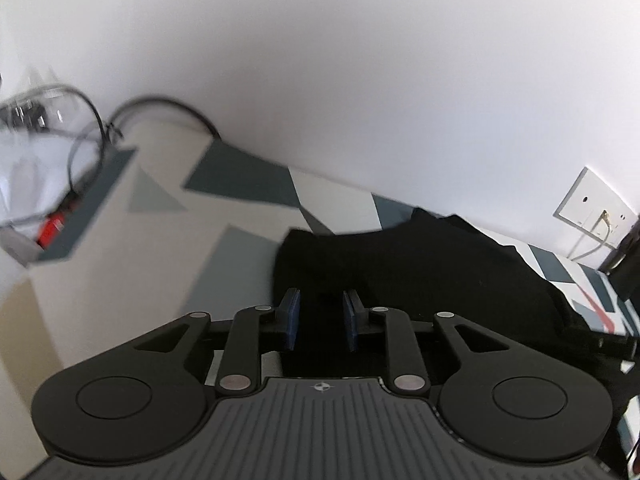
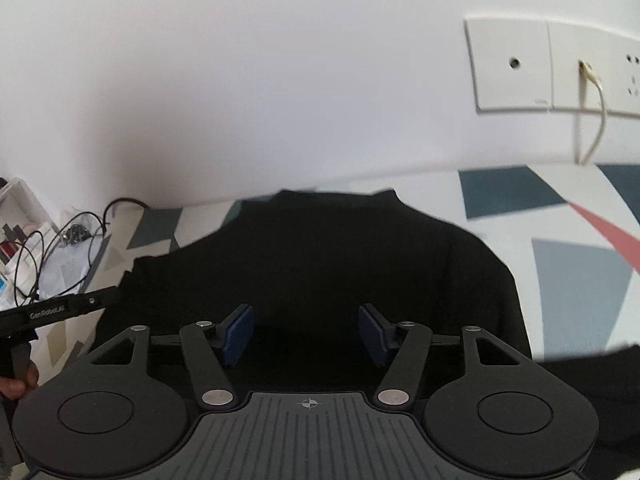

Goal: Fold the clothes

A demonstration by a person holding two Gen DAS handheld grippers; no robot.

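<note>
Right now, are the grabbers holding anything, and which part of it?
The left gripper seems pinched on the black garment at its side edge. The right gripper is open above it, holding nothing.

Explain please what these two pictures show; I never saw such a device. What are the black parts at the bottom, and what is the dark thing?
There is no robot arm: a person holds one tool in each hand. Each tool carries a wide-angle camera looking along its own tongs, so one picture comes from the left tool and the other from the right. A black garment lies on a patterned surface beside a white wall. The left tongs are almost closed and seem to pinch the garment. The right tongs stand open over the cloth and hold nothing.
</note>
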